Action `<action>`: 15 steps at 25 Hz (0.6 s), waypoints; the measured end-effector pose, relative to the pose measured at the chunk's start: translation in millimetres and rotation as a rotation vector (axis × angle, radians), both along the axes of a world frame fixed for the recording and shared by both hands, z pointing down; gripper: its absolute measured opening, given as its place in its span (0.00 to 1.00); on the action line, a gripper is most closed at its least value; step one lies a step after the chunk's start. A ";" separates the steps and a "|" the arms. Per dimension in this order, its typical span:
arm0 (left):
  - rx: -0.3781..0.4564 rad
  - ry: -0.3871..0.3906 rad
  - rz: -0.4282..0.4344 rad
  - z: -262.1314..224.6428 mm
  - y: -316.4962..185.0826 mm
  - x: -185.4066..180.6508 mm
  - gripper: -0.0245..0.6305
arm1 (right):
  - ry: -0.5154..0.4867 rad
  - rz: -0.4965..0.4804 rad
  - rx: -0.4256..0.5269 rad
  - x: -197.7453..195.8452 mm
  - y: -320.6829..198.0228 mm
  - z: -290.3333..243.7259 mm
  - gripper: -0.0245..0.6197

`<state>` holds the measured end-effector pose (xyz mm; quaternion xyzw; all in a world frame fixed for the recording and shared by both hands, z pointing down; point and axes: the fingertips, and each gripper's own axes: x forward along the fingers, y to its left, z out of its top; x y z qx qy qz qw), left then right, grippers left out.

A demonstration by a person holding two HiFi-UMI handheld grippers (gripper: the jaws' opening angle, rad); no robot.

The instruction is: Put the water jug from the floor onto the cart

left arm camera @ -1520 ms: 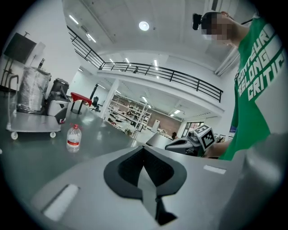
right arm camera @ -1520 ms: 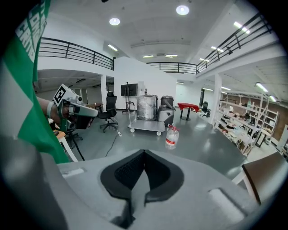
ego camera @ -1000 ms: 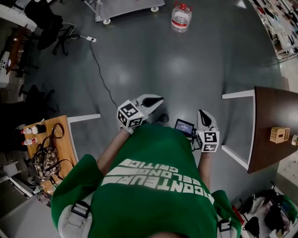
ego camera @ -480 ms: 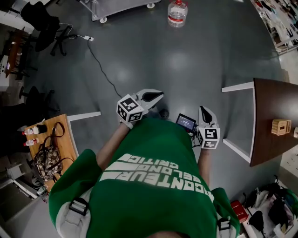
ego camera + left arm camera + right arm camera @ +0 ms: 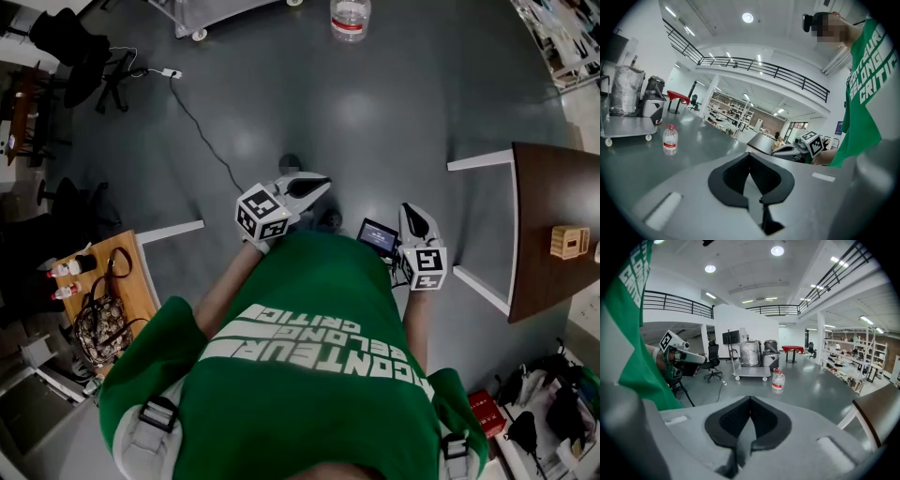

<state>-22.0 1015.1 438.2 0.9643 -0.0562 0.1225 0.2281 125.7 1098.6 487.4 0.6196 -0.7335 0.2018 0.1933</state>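
The water jug, clear with a red cap and red label, stands on the grey floor at the top edge of the head view. It also shows far off as the jug in the left gripper view and the jug in the right gripper view. The metal cart on castors stands left of it, loaded with wrapped equipment, seen as the cart. My left gripper and right gripper are held before my torso, far from the jug. Both the left gripper and the right gripper are shut and hold nothing.
A dark wooden table with a small wooden box stands at the right. At the left a small table carries a bag and bottles. A power cable runs across the floor from near an office chair.
The jug and cart have slid toward the top edge of the head view. Both grippers stay shut in much the same place before my torso.
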 end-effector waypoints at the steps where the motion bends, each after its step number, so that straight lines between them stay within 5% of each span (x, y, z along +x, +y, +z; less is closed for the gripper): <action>1: -0.002 0.002 -0.006 0.9 -2.2 -1.5 0.05 | 0.004 -0.014 -0.004 -3.6 -1.8 0.7 0.03; 15: -0.019 0.020 -0.125 8.4 -52.8 -41.4 0.05 | 0.049 -0.083 -0.049 -19.5 -59.5 7.6 0.03</action>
